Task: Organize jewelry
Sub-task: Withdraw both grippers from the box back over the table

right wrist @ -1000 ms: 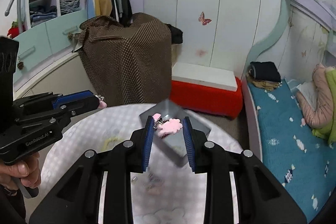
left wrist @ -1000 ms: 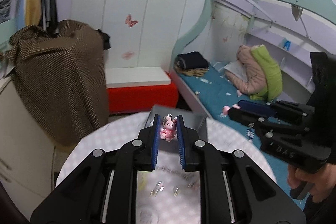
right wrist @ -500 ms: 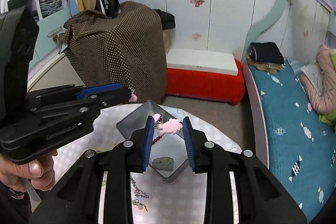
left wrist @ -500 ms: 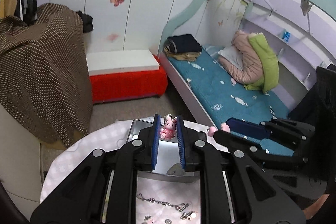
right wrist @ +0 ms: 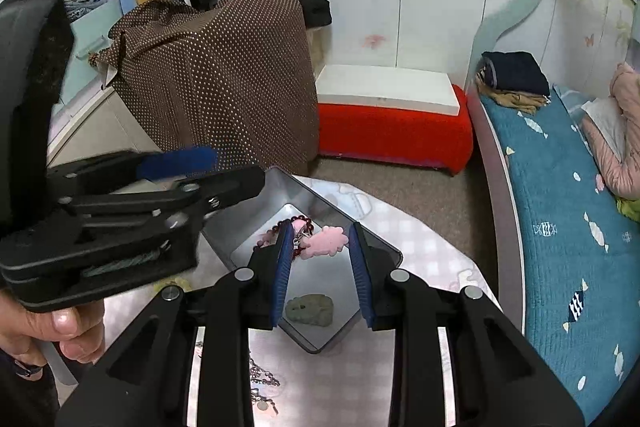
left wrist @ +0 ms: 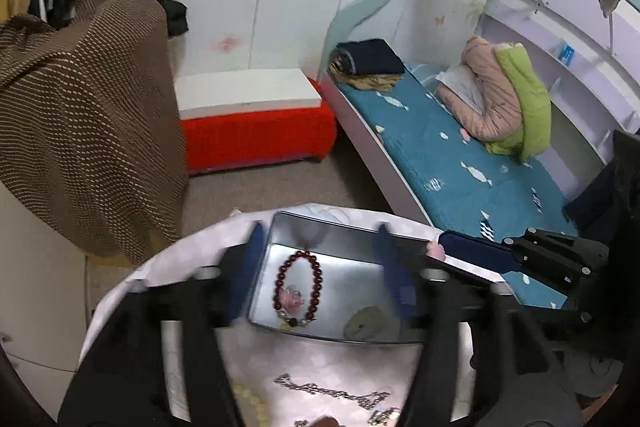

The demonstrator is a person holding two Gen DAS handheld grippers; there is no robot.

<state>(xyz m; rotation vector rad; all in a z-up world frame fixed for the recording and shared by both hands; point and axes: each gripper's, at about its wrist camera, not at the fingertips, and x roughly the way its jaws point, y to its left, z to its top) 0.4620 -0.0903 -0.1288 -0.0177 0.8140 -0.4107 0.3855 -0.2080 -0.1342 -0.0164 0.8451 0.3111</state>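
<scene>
Worktop [left wrist: 256, 351] carries a metal tray [left wrist: 352, 243] holding a red bead bracelet [left wrist: 298, 287]. Left tool [left wrist: 316, 267] is opening above it, nothing between. Right tool [right wrist: 320, 259] grasps a pink charm [right wrist: 326, 247] over the tray; I judge release comes next.

Round table [left wrist: 256, 355] bears metal tray [left wrist: 360, 245], silver chain [left wrist: 332, 391].

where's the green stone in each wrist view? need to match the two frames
Left wrist: the green stone lies at lower centre, in the near right corner of the metal tray.
Right wrist: green stone at lower centre, in the tray's near corner, seen between the right tool's fingers.
Shared landmark: the red bench.
</scene>
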